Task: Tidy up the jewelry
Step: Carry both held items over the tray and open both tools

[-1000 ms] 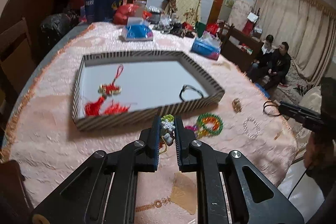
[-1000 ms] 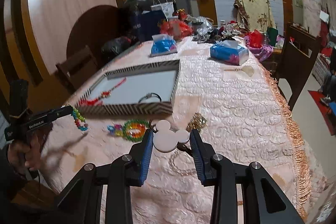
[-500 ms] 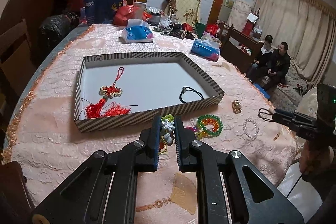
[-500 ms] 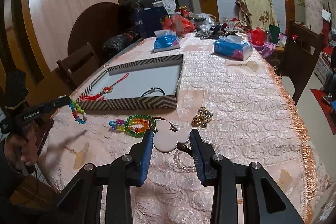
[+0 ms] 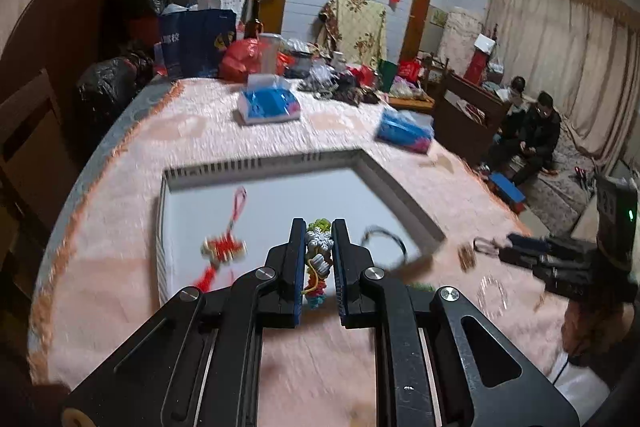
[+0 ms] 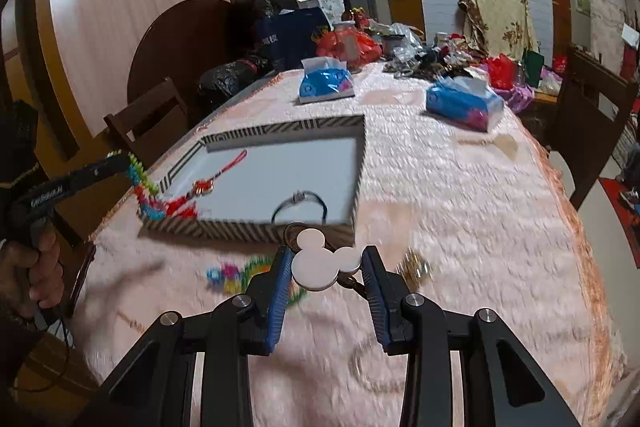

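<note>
My left gripper point(image 5: 319, 231) is shut on a colourful bead bracelet point(image 5: 318, 251) with a white snowflake charm, held over the near edge of the striped tray point(image 5: 256, 163). Seen from the right wrist, that bracelet point(image 6: 140, 183) dangles at the tray's point(image 6: 280, 129) left corner. My right gripper point(image 6: 326, 259) is shut on a white mouse-head charm point(image 6: 316, 265) with a dark ring, just before the tray's near wall. Inside the tray lie a red knot tassel point(image 5: 224, 249) and a black hair band point(image 5: 384, 241).
On the pink tablecloth in front of the tray lie a colourful bead ring point(image 6: 228, 273), a gold trinket point(image 6: 416, 269) and a pearl bracelet point(image 5: 492, 293). Two blue tissue packs point(image 6: 326, 85) point(image 6: 462, 103) sit behind the tray. Clutter fills the table's far end. Two people sit at far right.
Both grippers have moved forward towards the tray, each still holding its piece. The left one now hangs over the tray's near edge; the right one has come up to the tray's near wall.
</note>
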### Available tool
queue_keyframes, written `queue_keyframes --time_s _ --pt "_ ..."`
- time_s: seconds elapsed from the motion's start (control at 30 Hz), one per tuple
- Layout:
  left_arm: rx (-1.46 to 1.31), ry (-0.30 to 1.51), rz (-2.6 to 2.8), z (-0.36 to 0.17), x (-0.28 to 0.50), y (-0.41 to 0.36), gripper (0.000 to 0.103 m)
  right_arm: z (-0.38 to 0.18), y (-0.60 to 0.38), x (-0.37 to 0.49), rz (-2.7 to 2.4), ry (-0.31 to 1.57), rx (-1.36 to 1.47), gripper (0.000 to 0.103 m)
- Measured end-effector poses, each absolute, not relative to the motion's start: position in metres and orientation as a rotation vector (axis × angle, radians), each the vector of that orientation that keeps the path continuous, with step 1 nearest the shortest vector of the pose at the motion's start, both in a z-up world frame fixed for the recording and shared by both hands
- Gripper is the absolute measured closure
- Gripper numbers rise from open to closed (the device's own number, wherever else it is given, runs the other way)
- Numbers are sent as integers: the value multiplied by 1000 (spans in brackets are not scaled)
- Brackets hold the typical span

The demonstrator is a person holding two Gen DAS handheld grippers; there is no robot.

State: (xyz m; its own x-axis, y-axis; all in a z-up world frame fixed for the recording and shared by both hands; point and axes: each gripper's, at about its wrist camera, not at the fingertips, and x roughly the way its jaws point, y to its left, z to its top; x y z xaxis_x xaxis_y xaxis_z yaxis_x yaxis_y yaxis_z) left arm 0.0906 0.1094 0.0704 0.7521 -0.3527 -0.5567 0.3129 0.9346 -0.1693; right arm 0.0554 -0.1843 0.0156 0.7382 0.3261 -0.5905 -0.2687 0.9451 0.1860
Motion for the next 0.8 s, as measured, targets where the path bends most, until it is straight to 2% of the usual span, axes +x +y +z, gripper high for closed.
queue_keyframes --time_s 0.2,0.4,0.53,0.8 --pt "-152 661 -357 74 151 101 92 27 -161 109 339 660 172 69" --pt "-153 771 -312 22 186 84 92 14 -131 151 345 704 172 69" --pt "-57 870 -208 -20 189 88 92 -9 -118 165 346 759 150 69" --pt "-1 863 -154 -31 175 101 92 -40 -100 177 390 826 163 69"
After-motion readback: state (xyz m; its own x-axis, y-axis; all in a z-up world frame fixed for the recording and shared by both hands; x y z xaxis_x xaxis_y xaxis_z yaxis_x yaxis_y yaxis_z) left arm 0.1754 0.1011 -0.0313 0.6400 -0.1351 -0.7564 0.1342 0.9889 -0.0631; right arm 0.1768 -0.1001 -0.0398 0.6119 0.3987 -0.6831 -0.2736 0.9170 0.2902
